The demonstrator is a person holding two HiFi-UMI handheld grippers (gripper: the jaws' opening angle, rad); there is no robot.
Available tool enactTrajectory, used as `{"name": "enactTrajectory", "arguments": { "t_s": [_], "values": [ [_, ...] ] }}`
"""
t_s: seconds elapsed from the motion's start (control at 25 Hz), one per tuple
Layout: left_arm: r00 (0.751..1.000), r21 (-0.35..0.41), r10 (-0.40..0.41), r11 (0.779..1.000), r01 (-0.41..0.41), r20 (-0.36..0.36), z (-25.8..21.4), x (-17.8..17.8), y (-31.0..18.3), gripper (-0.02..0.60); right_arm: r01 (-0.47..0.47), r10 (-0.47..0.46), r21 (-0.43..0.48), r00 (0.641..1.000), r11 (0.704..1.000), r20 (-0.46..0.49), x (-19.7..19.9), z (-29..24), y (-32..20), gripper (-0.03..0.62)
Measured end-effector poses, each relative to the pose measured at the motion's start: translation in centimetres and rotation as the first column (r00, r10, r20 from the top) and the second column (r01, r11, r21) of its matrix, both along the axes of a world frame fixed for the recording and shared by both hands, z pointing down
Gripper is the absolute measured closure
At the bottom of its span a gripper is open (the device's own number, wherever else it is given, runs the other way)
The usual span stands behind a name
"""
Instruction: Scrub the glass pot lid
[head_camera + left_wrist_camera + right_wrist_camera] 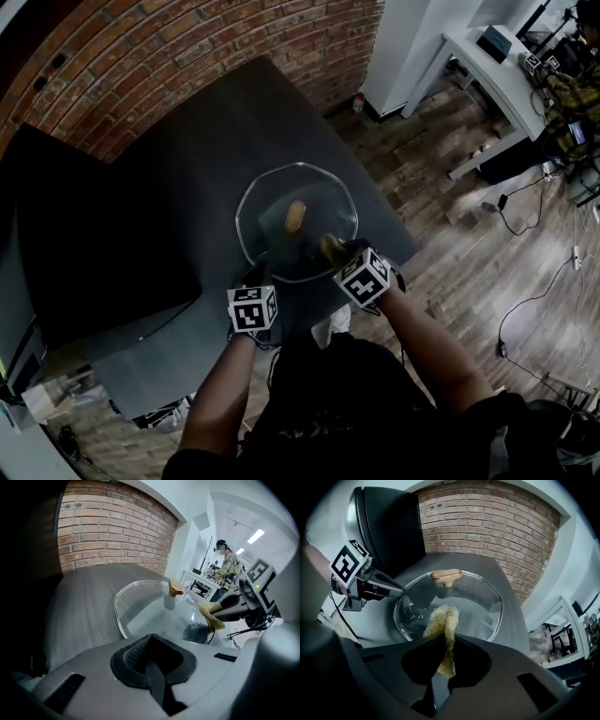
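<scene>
The glass pot lid (272, 202) lies on the dark grey table (187, 150), its tan knob (295, 216) on top. My left gripper (258, 277) is at the lid's near rim and shut on that edge. In the left gripper view the lid (145, 606) runs under the closed left gripper (150, 637). My right gripper (336, 251) is shut on a yellowish fibrous scrub pad (440, 618). The pad hangs over the near right part of the lid (478, 597), short of the knob (446, 576). The left gripper (404, 595) shows at the lid's left rim.
A large black panel (94, 253) lies on the table's left side. The brick wall (187, 47) stands behind the table. A white desk (497, 75) and floor cables (525, 309) are to the right. A person (226, 564) stands far back.
</scene>
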State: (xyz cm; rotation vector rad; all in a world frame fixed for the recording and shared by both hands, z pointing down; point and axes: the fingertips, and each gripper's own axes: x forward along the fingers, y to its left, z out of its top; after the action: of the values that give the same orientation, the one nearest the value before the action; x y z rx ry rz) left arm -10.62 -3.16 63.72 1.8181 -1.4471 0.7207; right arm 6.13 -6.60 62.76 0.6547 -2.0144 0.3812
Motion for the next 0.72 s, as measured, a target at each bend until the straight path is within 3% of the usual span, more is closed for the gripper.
{"name": "enactTrajectory", "arguments": {
  "t_s": [0.72],
  "values": [
    [1.0, 0.0, 0.001, 1.0, -0.001, -0.015, 0.2, 0.0, 0.1, 0.548, 0.192, -0.192, -0.006, 0.981, 0.981, 0.012, -10.8, -0.3, 4.1, 0.546]
  ]
}}
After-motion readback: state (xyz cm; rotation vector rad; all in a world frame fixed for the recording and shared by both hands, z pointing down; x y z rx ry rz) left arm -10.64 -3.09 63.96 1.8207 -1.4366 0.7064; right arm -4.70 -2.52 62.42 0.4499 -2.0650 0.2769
